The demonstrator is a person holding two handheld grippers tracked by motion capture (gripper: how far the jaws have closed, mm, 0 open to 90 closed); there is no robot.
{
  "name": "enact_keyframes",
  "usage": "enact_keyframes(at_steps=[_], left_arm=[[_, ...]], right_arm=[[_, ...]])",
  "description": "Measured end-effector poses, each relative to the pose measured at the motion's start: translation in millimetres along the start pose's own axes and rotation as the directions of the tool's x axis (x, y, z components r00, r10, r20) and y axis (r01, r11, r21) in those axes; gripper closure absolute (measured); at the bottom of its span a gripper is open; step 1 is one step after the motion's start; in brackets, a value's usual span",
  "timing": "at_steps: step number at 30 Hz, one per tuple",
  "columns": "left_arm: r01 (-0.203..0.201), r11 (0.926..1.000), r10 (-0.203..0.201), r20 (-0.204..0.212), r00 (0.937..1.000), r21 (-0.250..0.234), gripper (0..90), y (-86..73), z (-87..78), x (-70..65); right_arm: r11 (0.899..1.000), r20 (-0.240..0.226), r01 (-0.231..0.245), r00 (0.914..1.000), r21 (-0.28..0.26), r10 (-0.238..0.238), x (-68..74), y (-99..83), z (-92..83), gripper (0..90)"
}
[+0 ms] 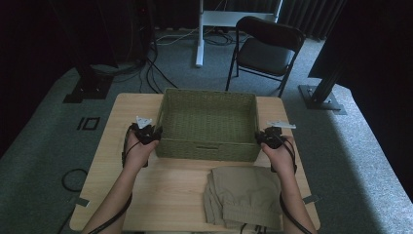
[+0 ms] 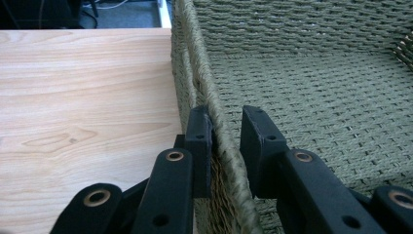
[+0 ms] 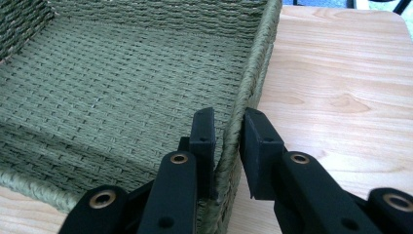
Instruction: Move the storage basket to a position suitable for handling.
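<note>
An olive-green woven basket point(image 1: 207, 148) stands empty at the back middle of the wooden table point(image 1: 165, 195). My left gripper point(image 1: 152, 134) straddles the basket's left wall near its front corner. In the left gripper view, this gripper point(image 2: 227, 117) is shut on the braided rim point(image 2: 195, 58), one jaw outside and one inside the basket point(image 2: 311, 97). My right gripper point(image 1: 260, 138) is at the right wall near the front corner. In the right gripper view, it point(image 3: 229, 119) is likewise shut on the basket's wall point(image 3: 253, 73), with the woven floor point(image 3: 122, 83) bare.
A folded pair of khaki trousers point(image 1: 248, 195) lies at the table's front right, just before the basket. Behind the table stand a black folding chair point(image 1: 268, 48) and a white desk leg point(image 1: 199, 39). Cables run across the grey carpet point(image 1: 151, 73).
</note>
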State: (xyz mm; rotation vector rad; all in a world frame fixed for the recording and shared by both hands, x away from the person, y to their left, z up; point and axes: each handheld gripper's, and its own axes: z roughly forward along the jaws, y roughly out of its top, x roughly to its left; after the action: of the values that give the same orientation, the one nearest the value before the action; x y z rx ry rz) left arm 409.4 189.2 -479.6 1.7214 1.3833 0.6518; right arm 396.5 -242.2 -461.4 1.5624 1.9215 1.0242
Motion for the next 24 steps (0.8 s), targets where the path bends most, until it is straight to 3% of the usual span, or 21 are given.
enact_keyframes(at_steps=[24], left_arm=[[-0.01, 0.9999, 0.009, 0.04, 0.9992, 0.011, 75.6, 1.6, 9.0, -36.5]], right_arm=[[1.0, 0.025, -0.03, 0.9993, -0.005, 0.03, -39.1, -5.7, -12.8, 77.3]])
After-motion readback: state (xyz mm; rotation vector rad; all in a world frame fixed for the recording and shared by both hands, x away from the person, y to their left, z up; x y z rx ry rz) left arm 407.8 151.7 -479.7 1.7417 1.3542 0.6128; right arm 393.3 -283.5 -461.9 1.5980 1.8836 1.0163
